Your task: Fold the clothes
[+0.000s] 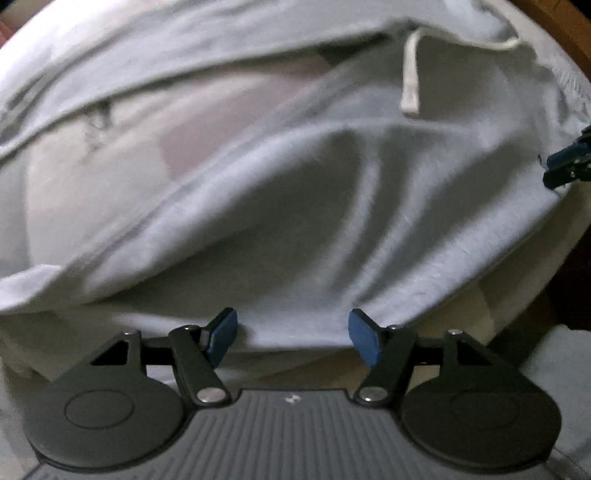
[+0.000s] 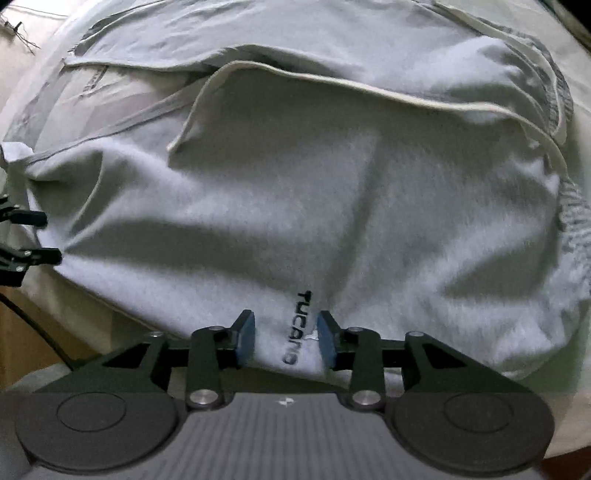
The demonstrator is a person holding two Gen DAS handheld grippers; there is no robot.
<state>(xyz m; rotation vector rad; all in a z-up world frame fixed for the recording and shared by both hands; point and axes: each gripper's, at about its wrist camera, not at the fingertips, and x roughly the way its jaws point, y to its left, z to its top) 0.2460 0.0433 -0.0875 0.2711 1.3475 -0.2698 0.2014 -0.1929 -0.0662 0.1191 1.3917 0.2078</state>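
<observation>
A pale, cream-coloured bench [image 2: 22, 66] carries the work, with a strip of brown wood [image 1: 554, 22] showing past its far right corner in the left wrist view. Spread over most of the bench is a light grey garment [image 1: 295, 206], soft and fleecy, rumpled into broad folds. A white drawstring [image 1: 410, 81] hangs down across its upper part, and a pale piped edge [image 2: 332, 79] curves across it in the right wrist view. Dark lettering [image 2: 297, 328] is printed near the hem closest to the right camera.

The left gripper [image 1: 293, 338] sits at the near edge of the garment with its blue pads set wide apart; the cloth lies between them, but neither pad presses on it. The right gripper [image 2: 286, 339] is likewise spread, its pads standing either side of the lettered hem without pinching it. Each gripper also shows at the side edge of the other's view, at the garment's border.
</observation>
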